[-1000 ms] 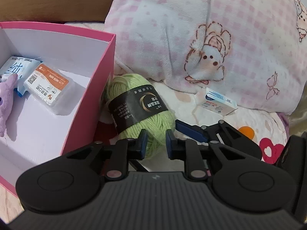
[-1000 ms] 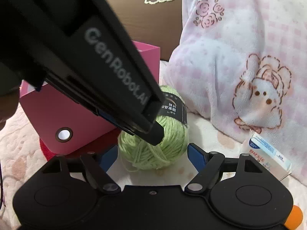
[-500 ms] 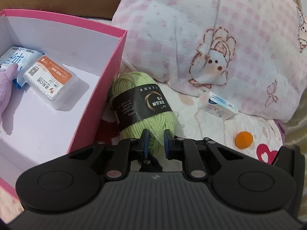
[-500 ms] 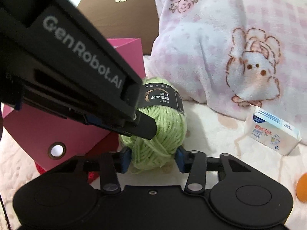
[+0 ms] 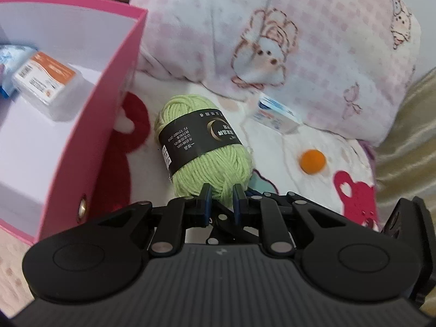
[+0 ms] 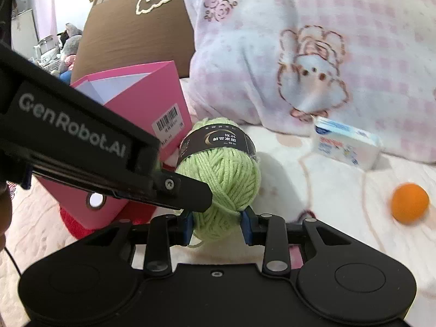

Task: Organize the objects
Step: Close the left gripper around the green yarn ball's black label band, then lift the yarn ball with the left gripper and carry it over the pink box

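A green yarn ball (image 5: 201, 147) with a black label lies on the bedspread just right of the open pink box (image 5: 90, 141). My right gripper (image 6: 217, 226) has the near end of the yarn ball (image 6: 223, 174) between its blue pads. Both pads press into the wool while the jaws are still closing. My left gripper (image 5: 221, 199) is shut, its tips right at the yarn's near end. In the right wrist view the left gripper (image 6: 196, 193) crosses in from the left, its tip against the yarn's side.
The pink box (image 6: 141, 98) holds an orange-labelled pack (image 5: 46, 79) and a blue-white pack (image 5: 11, 54). A small white-and-blue carton (image 6: 346, 144) and an orange ball (image 6: 410, 203) lie to the right. A pink checked pillow (image 6: 327, 54) and a brown cushion (image 6: 130, 32) rise behind.
The right jaws have come in from wide apart onto the yarn. The yarn now sits farther from the pink box's wall. The left jaws closed a little.
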Action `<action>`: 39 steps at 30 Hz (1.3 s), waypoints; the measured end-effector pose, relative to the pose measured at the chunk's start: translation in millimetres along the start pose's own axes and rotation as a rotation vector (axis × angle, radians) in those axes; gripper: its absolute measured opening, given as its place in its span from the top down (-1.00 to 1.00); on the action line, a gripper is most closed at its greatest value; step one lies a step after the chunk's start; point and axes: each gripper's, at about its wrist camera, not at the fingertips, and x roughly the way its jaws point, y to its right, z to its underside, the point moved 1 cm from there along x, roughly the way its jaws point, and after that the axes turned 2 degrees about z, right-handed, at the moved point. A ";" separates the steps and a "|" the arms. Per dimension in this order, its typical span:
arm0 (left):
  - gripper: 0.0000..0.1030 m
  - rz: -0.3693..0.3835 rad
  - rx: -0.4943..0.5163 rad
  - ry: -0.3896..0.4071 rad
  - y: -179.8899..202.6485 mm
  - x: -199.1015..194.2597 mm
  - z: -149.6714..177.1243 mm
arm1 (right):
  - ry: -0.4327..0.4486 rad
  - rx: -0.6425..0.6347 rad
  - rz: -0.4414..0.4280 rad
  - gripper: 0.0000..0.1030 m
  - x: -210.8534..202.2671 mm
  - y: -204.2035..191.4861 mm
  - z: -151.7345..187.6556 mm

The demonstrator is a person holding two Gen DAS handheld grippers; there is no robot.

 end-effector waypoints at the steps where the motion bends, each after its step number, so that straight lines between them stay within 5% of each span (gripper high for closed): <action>1: 0.71 0.017 -0.006 -0.005 -0.4 -0.8 1.3 | -0.002 0.004 0.002 0.26 -3.3 2.0 1.9; 14: 0.64 0.075 -0.057 0.009 -6.5 -19.8 1.5 | -0.025 0.034 0.009 0.25 -10.3 0.5 13.9; 23: 0.47 0.097 -0.136 -0.044 -19.3 -10.0 19.0 | -0.117 0.000 0.052 0.22 -36.3 -8.5 28.1; 26: 0.31 0.110 -0.164 -0.062 -23.7 -5.3 23.4 | -0.162 -0.044 -0.014 -0.03 -46.6 -12.3 35.1; 28: 0.26 0.103 -0.172 -0.057 -24.5 -3.0 24.1 | -0.135 -0.081 0.010 -0.48 -53.2 -15.4 36.4; 29: 0.24 0.111 -0.180 -0.063 -25.2 -1.5 24.6 | -0.135 -0.081 0.010 -0.55 -53.2 -15.4 36.4; 39: 0.04 0.108 -0.147 -0.074 -16.5 8.6 32.9 | -0.138 -0.091 0.056 -0.58 -43.8 -23.8 24.4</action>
